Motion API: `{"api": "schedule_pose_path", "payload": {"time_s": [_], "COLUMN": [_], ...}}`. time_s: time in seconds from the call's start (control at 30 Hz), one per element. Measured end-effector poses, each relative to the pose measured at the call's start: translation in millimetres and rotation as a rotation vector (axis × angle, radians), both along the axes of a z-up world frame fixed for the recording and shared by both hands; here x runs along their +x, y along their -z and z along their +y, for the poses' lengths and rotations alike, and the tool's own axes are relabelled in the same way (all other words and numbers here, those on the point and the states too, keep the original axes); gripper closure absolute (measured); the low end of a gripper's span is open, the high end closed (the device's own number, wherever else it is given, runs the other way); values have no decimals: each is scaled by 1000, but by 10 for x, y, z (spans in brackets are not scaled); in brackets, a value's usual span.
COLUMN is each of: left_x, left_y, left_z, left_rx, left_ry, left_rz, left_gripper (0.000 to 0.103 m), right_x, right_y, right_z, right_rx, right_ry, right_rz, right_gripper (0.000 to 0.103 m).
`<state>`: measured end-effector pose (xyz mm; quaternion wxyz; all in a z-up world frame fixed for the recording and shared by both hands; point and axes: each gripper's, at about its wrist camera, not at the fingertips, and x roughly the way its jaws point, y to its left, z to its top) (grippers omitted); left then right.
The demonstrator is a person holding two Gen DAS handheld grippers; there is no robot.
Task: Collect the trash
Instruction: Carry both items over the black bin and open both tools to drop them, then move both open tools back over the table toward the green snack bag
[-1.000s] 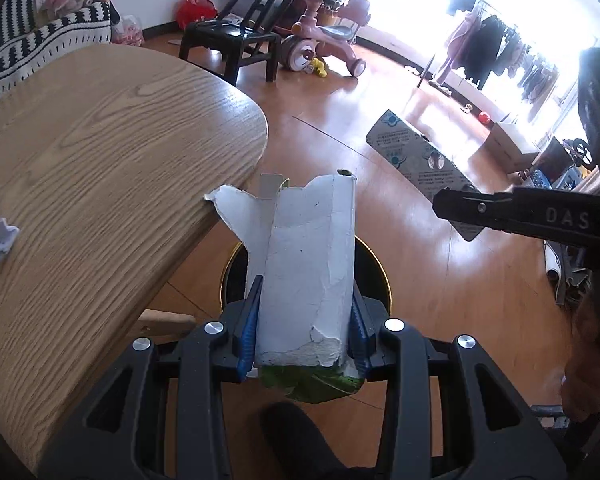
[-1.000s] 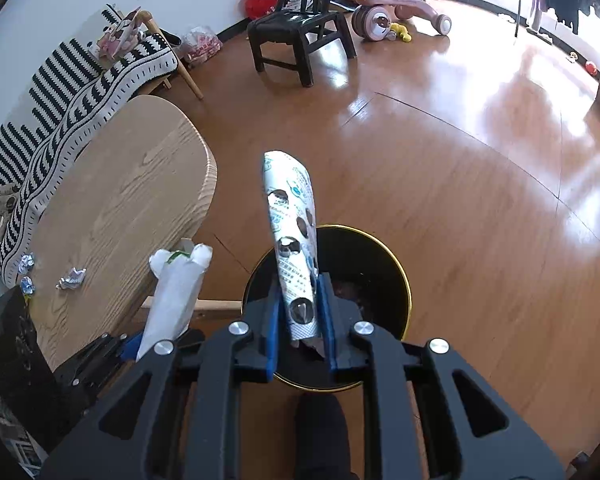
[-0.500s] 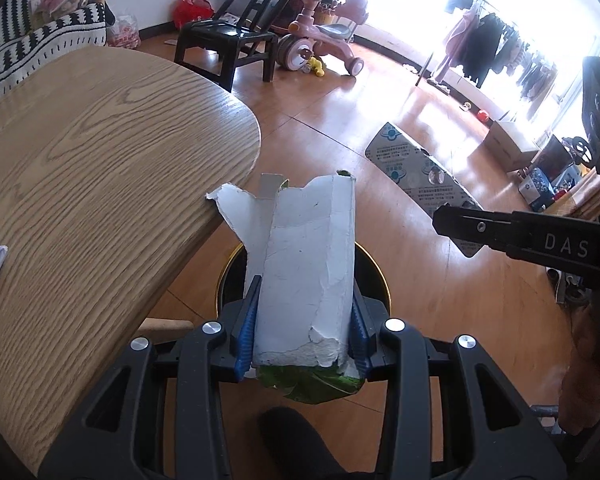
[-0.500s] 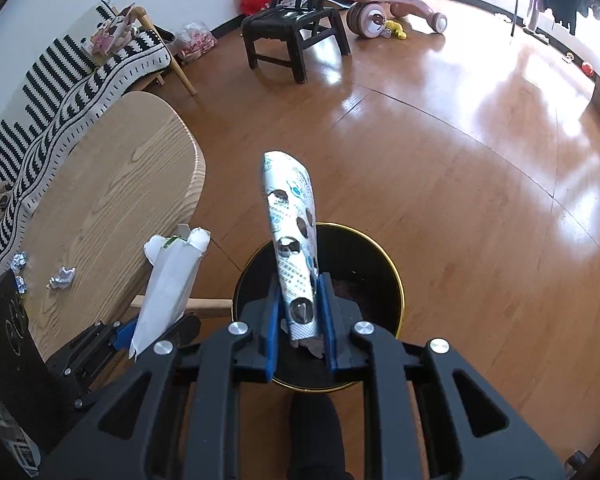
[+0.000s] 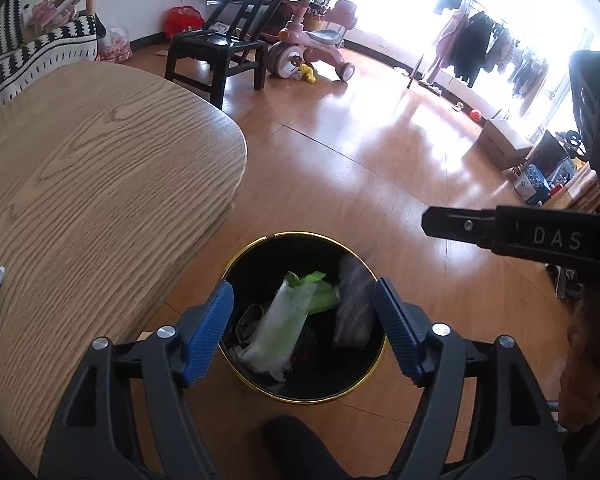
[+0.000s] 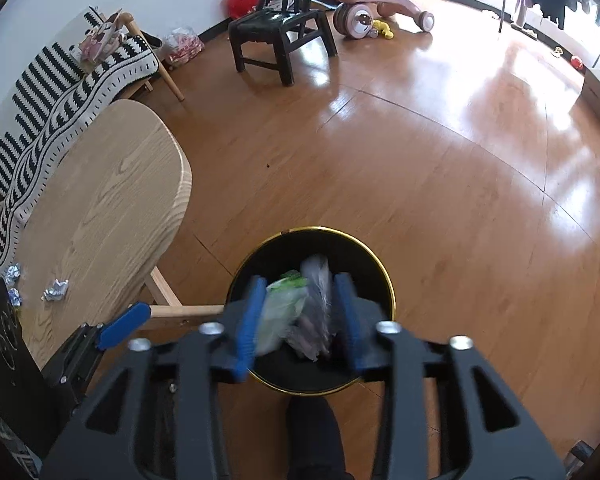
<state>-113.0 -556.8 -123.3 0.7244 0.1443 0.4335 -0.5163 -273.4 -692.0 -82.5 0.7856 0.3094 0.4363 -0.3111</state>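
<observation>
I hold both grippers above the bin (image 5: 305,394). My left gripper (image 5: 304,330) and right gripper (image 6: 300,316) are opening, nothing pinched; green-white carton (image 5: 278,330) and grey wrapper (image 5: 354,312) fall inside. Retract only after both settle.

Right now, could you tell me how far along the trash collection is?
Done: a white-and-green wrapper and a patterned wrapper lie in the black bin. In hand: nothing; the left claw and right claw are opening above the bin. Left: crumpled foil scraps on the wooden table.
</observation>
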Motion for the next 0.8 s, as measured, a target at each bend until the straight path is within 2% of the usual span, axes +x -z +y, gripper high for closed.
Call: {"api": "schedule_pose_path", "payload": {"time_s": [0.17,0.33,0.37,0.5,0.6,0.8], "left_x": [68,244,293,580,849,1257], "left_y": [-173,-493,-547,-738,-831,-937], "left_z": [184,696,805,1430,2073,3309], "left_rx": [-20,-46,-49,-35,-3,42], "left_ry": [-22,-103,-125,-258,-396,-644], "left_rz": [-16,-73,-81,-116,-144,-148], "left_gripper": [21,12,11,9,9,8], "right_x": [119,388,470,823,1122,1732], "right_y": [-158,-366,-428,-605,-696,-821], "right_z": [84,346,449,907,1365,2315], "right_rx": [-44,-75,-84,-116,-137,-145], "right_ry": [-12,-70,-94,-204,-308,-513], "right_rz": [-33,-95,-116,-169,-196,-243], "right_gripper": [44,36,31,26,24,24]}}
